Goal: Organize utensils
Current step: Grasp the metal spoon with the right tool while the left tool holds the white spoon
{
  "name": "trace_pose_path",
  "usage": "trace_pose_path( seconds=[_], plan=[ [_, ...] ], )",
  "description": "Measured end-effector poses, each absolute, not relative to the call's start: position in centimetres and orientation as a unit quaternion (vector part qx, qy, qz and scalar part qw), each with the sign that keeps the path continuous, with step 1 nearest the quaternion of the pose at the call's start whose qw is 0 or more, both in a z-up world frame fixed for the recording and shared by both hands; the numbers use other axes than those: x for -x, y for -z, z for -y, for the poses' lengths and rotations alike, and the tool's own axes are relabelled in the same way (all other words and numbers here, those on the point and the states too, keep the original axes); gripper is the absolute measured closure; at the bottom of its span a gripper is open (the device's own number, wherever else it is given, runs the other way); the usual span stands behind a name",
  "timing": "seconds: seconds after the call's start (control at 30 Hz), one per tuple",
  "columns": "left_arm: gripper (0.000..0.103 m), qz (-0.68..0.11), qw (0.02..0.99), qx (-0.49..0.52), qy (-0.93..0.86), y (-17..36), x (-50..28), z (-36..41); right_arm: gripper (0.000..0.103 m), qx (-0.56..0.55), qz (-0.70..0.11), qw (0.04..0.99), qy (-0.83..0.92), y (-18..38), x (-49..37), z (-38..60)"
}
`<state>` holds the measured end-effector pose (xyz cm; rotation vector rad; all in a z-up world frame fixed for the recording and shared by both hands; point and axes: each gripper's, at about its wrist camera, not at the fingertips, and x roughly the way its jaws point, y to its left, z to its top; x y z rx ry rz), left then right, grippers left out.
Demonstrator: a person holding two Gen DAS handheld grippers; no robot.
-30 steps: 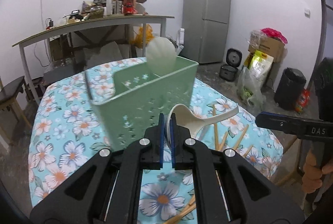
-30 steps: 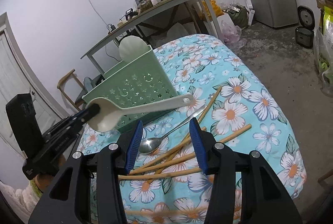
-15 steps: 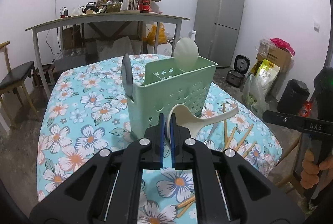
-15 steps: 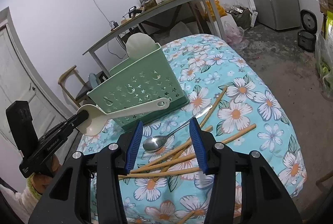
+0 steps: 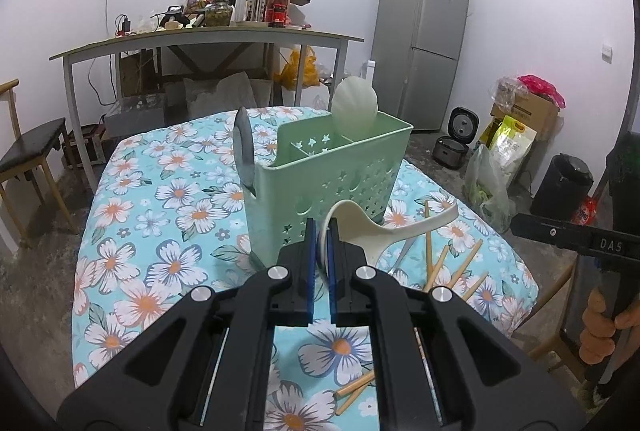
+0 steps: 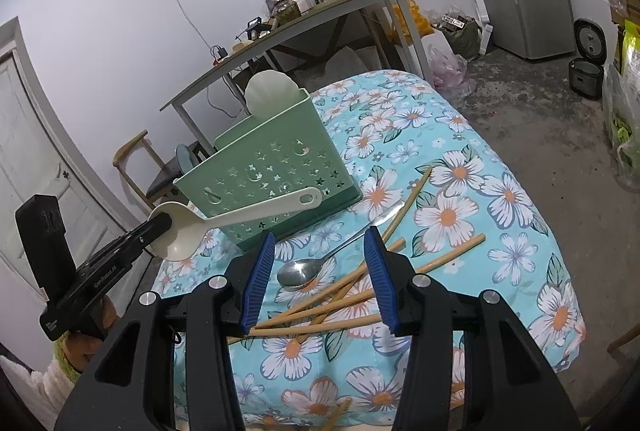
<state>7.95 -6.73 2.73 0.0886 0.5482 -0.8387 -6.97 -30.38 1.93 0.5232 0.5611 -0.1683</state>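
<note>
Pinching the cream ladle [image 6: 208, 227] by its bowl rim with my left gripper [image 5: 321, 237], just in front of the green caddy [image 5: 332, 175]; right gripper [image 6: 322, 271] hangs open (nothing in it) over the metal spoon [image 6: 320, 263] and chopsticks [image 6: 344, 295] on the floral tablecloth [image 5: 160, 231].

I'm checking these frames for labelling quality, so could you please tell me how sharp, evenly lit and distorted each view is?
Left wrist view: sharp, soft even room light, no glare; strong fisheye bends the shelf table and darkens the corners. Right wrist view: equally sharp, with the metal spoon showing only a mild sheen and the chopsticks casting faint shadows; the door frame curves.
</note>
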Motion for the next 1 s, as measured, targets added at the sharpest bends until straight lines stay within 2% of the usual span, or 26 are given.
trace_pose_path(
  seconds=[0.23, 0.43, 1.0],
  plan=[
    [0.099, -0.258, 0.88, -0.043, 0.397, -3.1, -8.0, 6.5, 0.057, -0.253, -0.281, 0.923, 0.073, -1.7, 6.9, 30.0],
    [0.099, -0.254, 0.885, -0.033, 0.389, -3.8, -7.9, 5.7, 0.057, -0.204, -0.306, 0.928, 0.049, -1.1, 5.7, 27.9],
    [0.099, -0.255, 0.89, -0.022, 0.377, -4.0, -8.3, 3.7, 0.059, 0.115, -0.42, 0.9, 0.011, 3.4, -2.2, 19.5]
  ],
)
